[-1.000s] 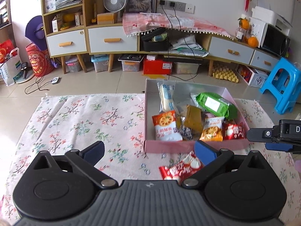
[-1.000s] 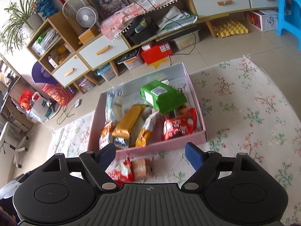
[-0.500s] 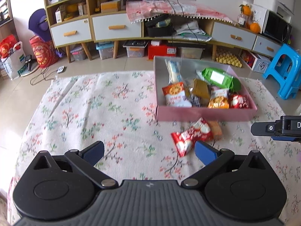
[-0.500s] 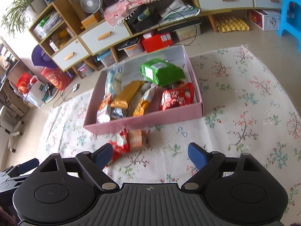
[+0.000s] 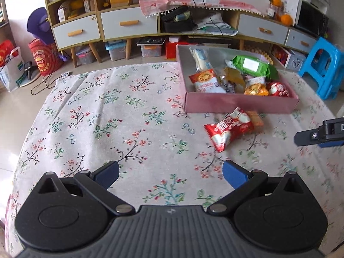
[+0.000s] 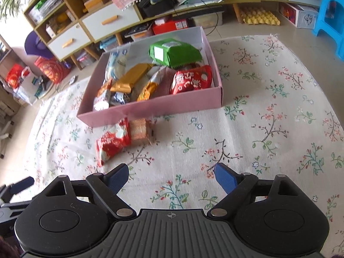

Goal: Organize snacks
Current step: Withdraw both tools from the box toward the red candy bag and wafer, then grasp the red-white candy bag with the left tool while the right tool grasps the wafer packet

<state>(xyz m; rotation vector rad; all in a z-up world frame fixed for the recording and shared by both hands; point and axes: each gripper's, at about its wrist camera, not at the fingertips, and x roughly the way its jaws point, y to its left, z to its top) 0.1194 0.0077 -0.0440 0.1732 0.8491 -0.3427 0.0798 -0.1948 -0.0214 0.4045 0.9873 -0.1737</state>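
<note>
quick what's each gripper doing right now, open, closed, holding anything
Left gripper: jaws open, holding nothing, only the floral cloth between them.
Right gripper: jaws open, holding nothing.

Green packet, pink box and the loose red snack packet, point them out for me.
Green packet [image 6: 175, 52], right wrist view, top face.
Pink box [image 6: 150, 109], right wrist view, near wall.
Red snack packet [image 5: 229, 130], left wrist view, middle.

A pink cardboard box [image 6: 150, 109] filled with snack packets sits on the far part of a floral tablecloth [image 6: 258, 129]; a red-and-white snack packet [image 6: 112, 142] lies just near of it.
</note>
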